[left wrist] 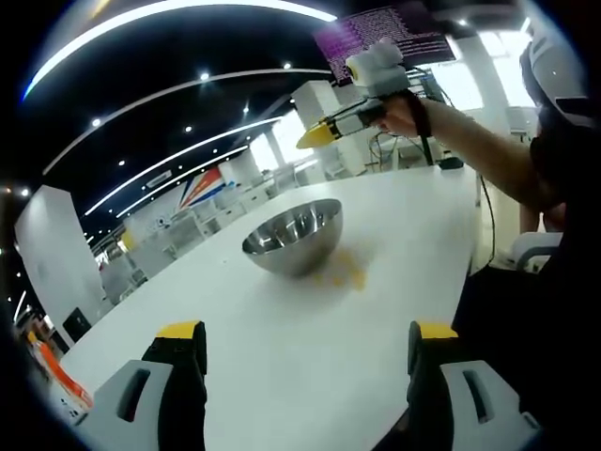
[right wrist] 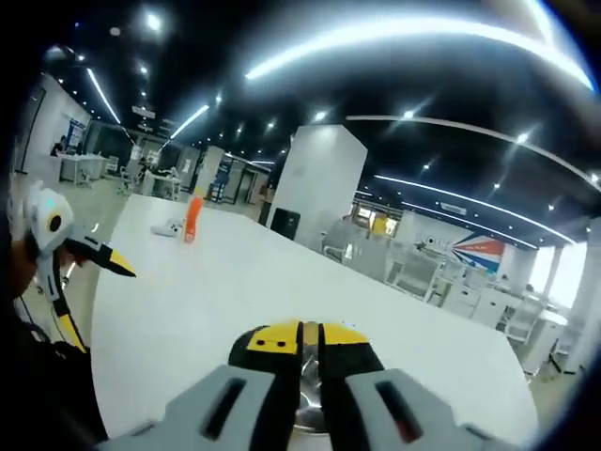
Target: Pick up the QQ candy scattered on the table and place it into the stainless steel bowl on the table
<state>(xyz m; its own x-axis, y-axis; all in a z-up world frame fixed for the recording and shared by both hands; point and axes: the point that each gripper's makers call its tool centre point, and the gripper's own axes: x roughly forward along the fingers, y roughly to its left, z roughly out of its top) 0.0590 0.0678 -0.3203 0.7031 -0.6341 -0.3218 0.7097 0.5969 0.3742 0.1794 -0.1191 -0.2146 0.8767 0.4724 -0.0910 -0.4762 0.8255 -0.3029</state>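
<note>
The right tool (left wrist: 315, 137), jaws together with any candy between them unconfirmed, hangs above the round stainless steel bowl (left wrist: 294, 235) on the white counter (left wrist: 310, 348); release should wait until centred over it, yellow QQ candies (left wrist: 344, 272) lying just beside, left tool (left wrist: 305, 362) apart.

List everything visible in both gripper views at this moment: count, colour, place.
stainless steel bowl: one, silver, mid table in the left gripper view.
QQ candy: small scattered cluster, yellow, on the table beside the bowl; count unclear.
table: one, white, long.
bottle: one, orange, far end of the table in the right gripper view.
left gripper: yellow-tipped jaws wide apart, low over the table.
right gripper: yellow-tipped jaws together, raised above the bowl.
hand: one, holding the right gripper.
</note>
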